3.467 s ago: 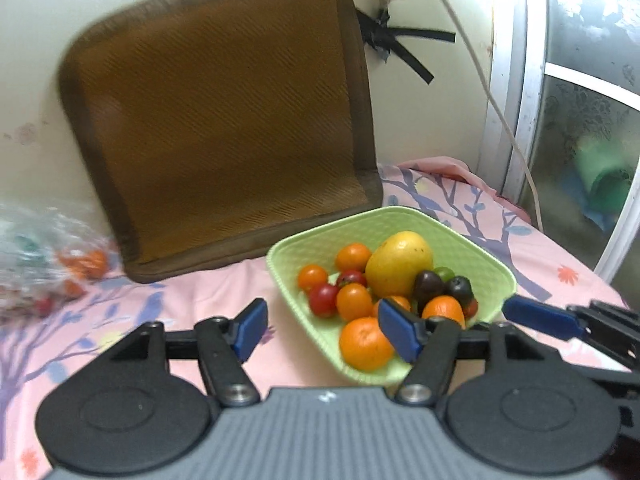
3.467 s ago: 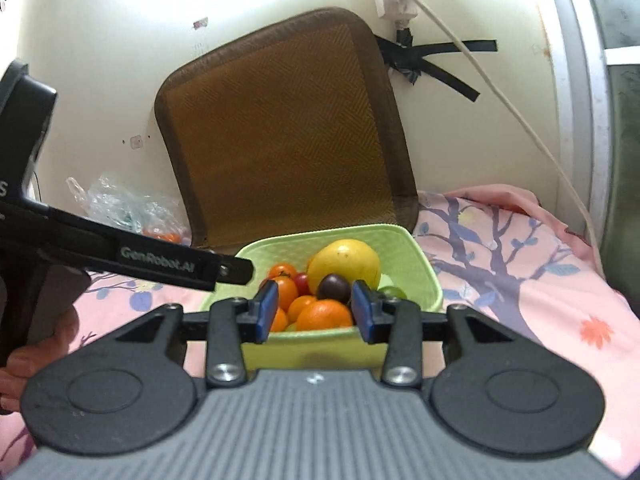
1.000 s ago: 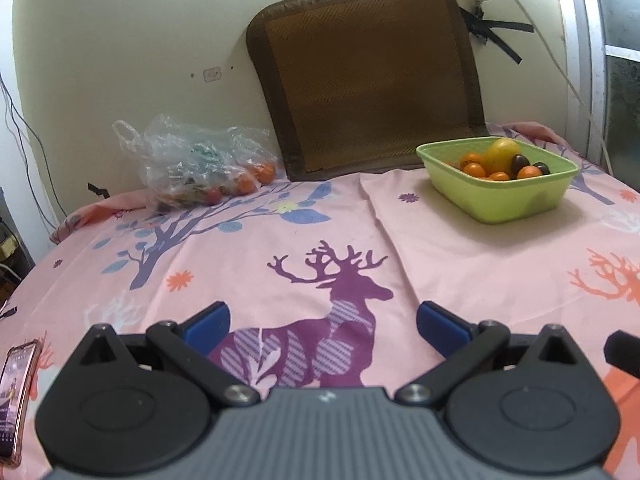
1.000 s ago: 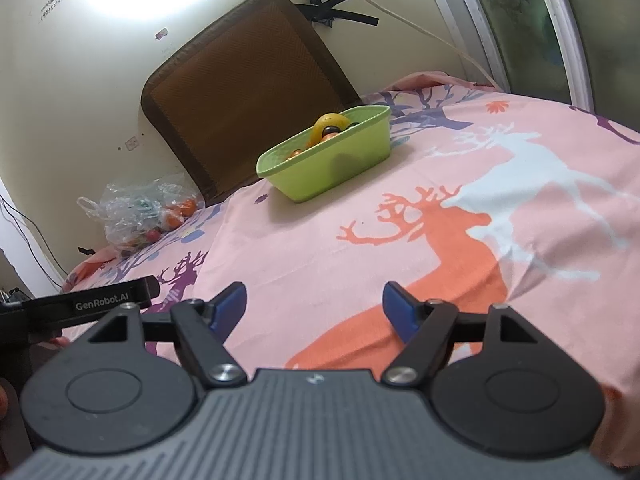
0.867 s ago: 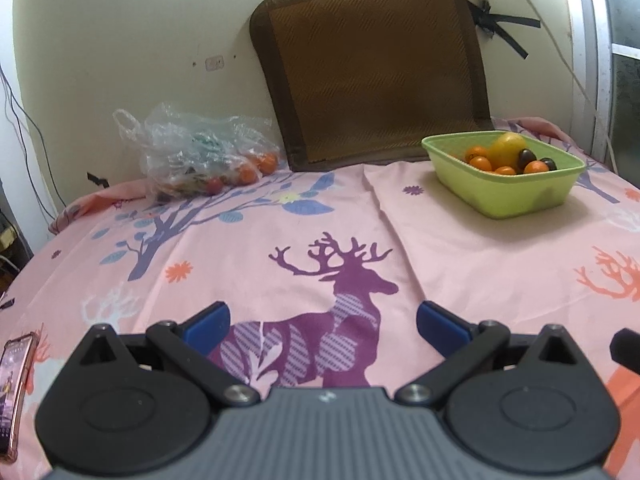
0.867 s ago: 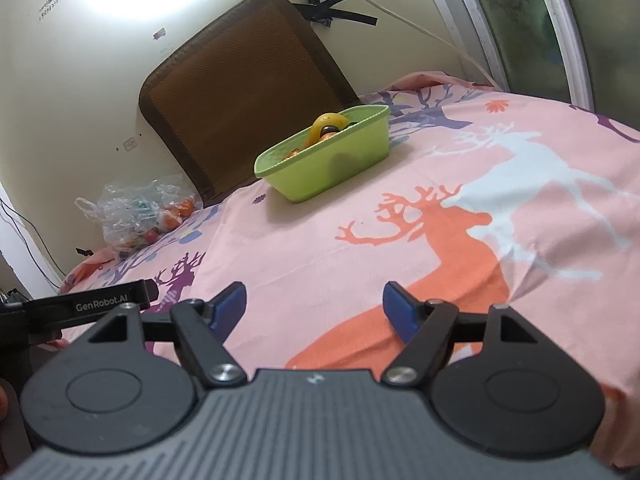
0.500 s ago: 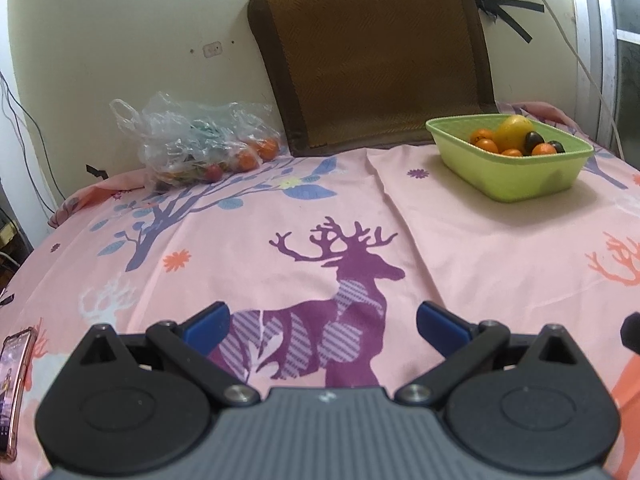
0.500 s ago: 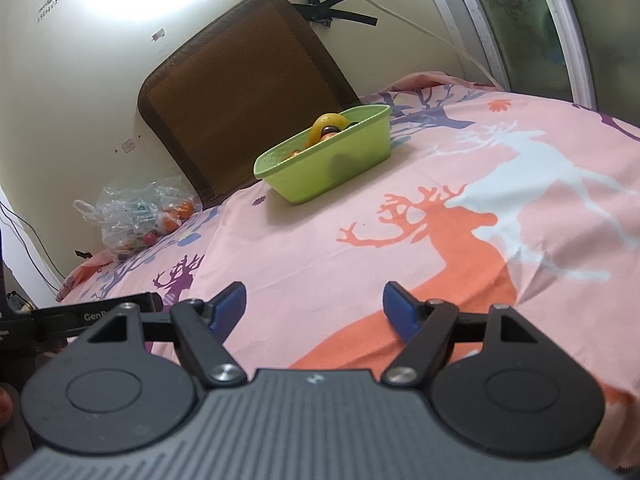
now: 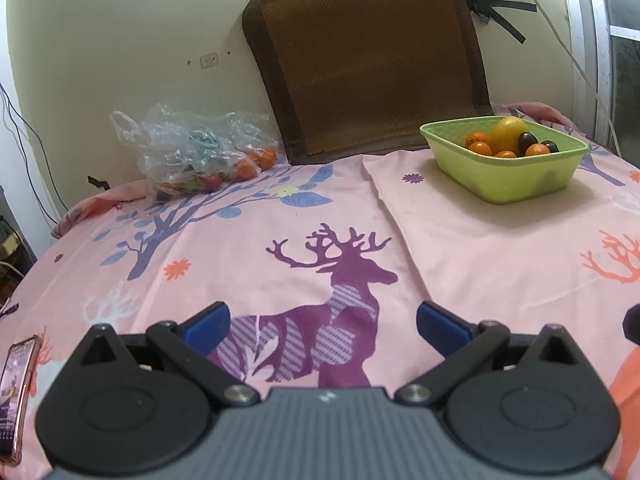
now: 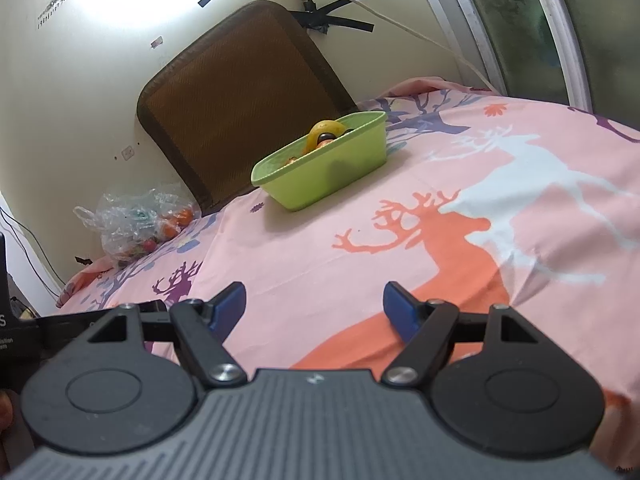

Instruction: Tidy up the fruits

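- Phone (image 9: 14,396) in pinkish case, far left near-edge of the bed, partly cut off by frame.
- Clear plastic bag (image 9: 192,152) at back-left of bed against the wall; orange + red fruit visible inside, rest is crumpled film/greenish stuff, can't ID.
- Brown woven mat (image 9: 372,56) propped upright against wall, back-center, just behind the basket.
- Bedsheet (image 9: 460,248) pink w/ deer + tree print, a crease running from the back edge toward the near edge, just left of basket.
- Green basket (image 9: 508,180) at back-right of bed, well apart from both grippers. Rectangular, lime plastic, sits flat on sheet.
- Fruits (image 9: 508,138) piled inside: one big yellow one on top, several small orange ones, a couple dark purple/black ones. All below or about rim level except the yellow.
- White cable (image 10: 400,24) + black tape on wall, back-right, next to window frame.
- Left gripper (image 9: 322,322): jaws wide, nothing between, over purple deer near the front edge.
- Right gripper (image 10: 314,300): jaws wide, nothing between, over orange deer. Left gripper's body pokes in at its view's left edge.
- No obstruction btwn grippers and basket, just bare sheet.
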A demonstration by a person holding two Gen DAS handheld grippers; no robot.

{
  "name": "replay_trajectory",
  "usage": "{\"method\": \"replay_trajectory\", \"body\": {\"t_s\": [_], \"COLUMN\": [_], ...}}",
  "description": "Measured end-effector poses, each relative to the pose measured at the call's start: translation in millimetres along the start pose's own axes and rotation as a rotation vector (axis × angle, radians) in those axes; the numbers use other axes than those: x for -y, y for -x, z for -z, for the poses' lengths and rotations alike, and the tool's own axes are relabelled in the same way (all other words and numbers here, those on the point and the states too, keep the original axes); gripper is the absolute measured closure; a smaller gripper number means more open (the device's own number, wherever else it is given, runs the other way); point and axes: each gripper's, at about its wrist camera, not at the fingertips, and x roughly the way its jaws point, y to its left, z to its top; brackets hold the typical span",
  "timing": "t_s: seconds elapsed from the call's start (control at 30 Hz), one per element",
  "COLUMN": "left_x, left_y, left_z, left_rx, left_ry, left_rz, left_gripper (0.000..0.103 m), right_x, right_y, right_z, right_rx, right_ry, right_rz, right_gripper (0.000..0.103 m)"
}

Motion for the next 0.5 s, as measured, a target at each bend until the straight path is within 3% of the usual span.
{"method": "replay_trajectory", "body": {"t_s": [0.5], "left_x": [5.3], "left_y": [7.3], "left_z": [0.7], "left_rx": [-0.018], "left_ry": [-0.026], "left_rz": [0.028], "left_gripper": [0.000], "right_x": [0.2], "right_y": [5.4], "right_z": [-0.2], "right_rx": [0.031], "right_ry": [0.001], "right_rz": [0.001], "right_gripper": [0.025]}}
